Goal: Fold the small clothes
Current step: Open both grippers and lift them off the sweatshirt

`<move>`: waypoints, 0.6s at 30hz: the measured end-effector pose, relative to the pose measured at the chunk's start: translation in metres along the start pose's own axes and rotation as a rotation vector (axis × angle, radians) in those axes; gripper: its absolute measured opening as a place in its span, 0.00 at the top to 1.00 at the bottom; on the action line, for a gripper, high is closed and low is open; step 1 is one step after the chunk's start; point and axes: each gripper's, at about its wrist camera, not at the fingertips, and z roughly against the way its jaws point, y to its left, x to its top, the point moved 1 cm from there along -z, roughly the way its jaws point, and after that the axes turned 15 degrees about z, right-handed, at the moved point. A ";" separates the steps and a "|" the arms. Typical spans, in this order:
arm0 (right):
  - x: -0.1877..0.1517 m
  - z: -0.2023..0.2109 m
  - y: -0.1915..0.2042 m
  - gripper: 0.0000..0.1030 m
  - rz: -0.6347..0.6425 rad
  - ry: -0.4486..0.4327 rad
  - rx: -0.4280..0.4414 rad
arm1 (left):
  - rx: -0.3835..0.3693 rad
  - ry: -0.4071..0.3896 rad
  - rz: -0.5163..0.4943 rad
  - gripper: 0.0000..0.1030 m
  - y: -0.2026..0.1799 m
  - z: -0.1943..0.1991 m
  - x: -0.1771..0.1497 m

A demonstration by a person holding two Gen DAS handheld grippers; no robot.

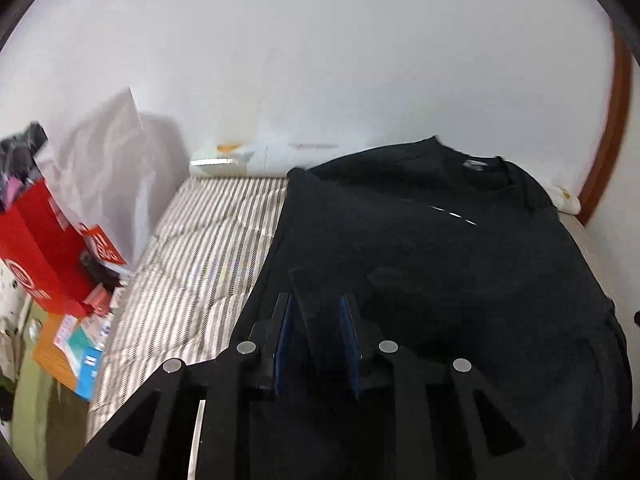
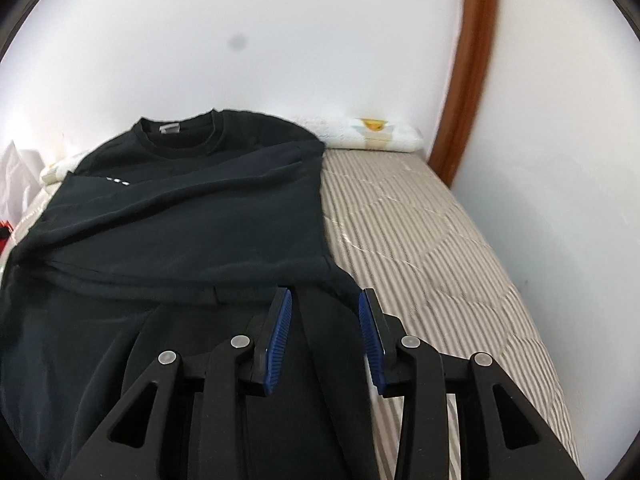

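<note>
A black long-sleeved shirt (image 1: 420, 248) lies flat on a striped mattress (image 1: 200, 260), collar toward the wall, sleeves folded across the body. It also shows in the right wrist view (image 2: 180, 216). My left gripper (image 1: 316, 304) is over the shirt's lower left edge, its blue pads a little apart with a fold of black cloth between them. My right gripper (image 2: 325, 300) is open over the shirt's lower right edge, with cloth lying between the pads but not pinched.
The mattress (image 2: 420, 240) runs along a white wall. A white pillow (image 2: 372, 132) lies at its head. A brown door frame (image 2: 468, 72) stands at the right. Red boxes (image 1: 44, 248), a white bag (image 1: 108, 160) and papers crowd the left side.
</note>
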 end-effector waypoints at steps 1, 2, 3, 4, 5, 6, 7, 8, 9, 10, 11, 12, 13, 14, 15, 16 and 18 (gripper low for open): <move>-0.005 0.007 -0.003 0.66 -0.011 -0.005 -0.009 | -0.005 -0.011 -0.008 0.78 -0.002 0.012 -0.004; -0.010 0.014 -0.007 0.65 -0.018 -0.009 -0.014 | -0.008 -0.018 -0.011 0.78 -0.003 0.020 -0.006; -0.014 0.020 -0.010 0.65 -0.028 -0.011 -0.018 | -0.009 -0.022 -0.016 0.78 -0.003 0.028 -0.010; -0.020 0.028 -0.014 0.65 -0.044 -0.007 -0.016 | -0.010 -0.021 -0.019 0.77 -0.004 0.034 -0.013; -0.024 0.031 -0.016 0.65 -0.051 -0.001 -0.009 | -0.015 -0.019 -0.020 0.75 -0.003 0.042 -0.017; -0.030 0.035 -0.018 0.65 -0.056 0.013 0.006 | -0.022 -0.018 -0.017 0.75 -0.001 0.049 -0.022; -0.037 0.039 -0.020 0.65 -0.056 0.030 0.030 | -0.025 -0.016 -0.015 0.73 0.001 0.054 -0.026; -0.041 0.040 -0.021 0.65 -0.057 0.034 0.041 | -0.025 -0.008 -0.016 0.69 0.004 0.060 -0.033; -0.049 0.043 -0.022 0.65 -0.059 0.040 0.049 | -0.025 -0.002 -0.013 0.65 0.007 0.063 -0.037; -0.056 0.044 -0.022 0.65 -0.058 0.048 0.052 | -0.031 0.006 -0.002 0.55 0.013 0.068 -0.045; -0.063 0.045 -0.021 0.65 -0.057 0.059 0.059 | -0.037 0.015 0.008 0.48 0.019 0.071 -0.052; -0.068 0.043 -0.020 0.64 -0.057 0.070 0.069 | -0.040 0.033 0.023 0.47 0.027 0.073 -0.062; -0.077 0.042 -0.019 0.64 -0.056 0.087 0.091 | -0.040 0.049 0.036 0.47 0.034 0.075 -0.070; -0.082 0.042 -0.017 0.62 -0.055 0.096 0.104 | -0.042 0.060 0.047 0.47 0.040 0.077 -0.077; -0.091 0.042 -0.015 0.57 -0.054 0.106 0.119 | -0.051 0.080 0.068 0.47 0.050 0.079 -0.087; -0.096 0.042 -0.012 0.55 -0.051 0.111 0.130 | -0.063 0.098 0.083 0.47 0.057 0.080 -0.096; -0.106 0.042 -0.004 0.50 -0.032 0.116 0.165 | -0.075 0.132 0.100 0.46 0.066 0.082 -0.112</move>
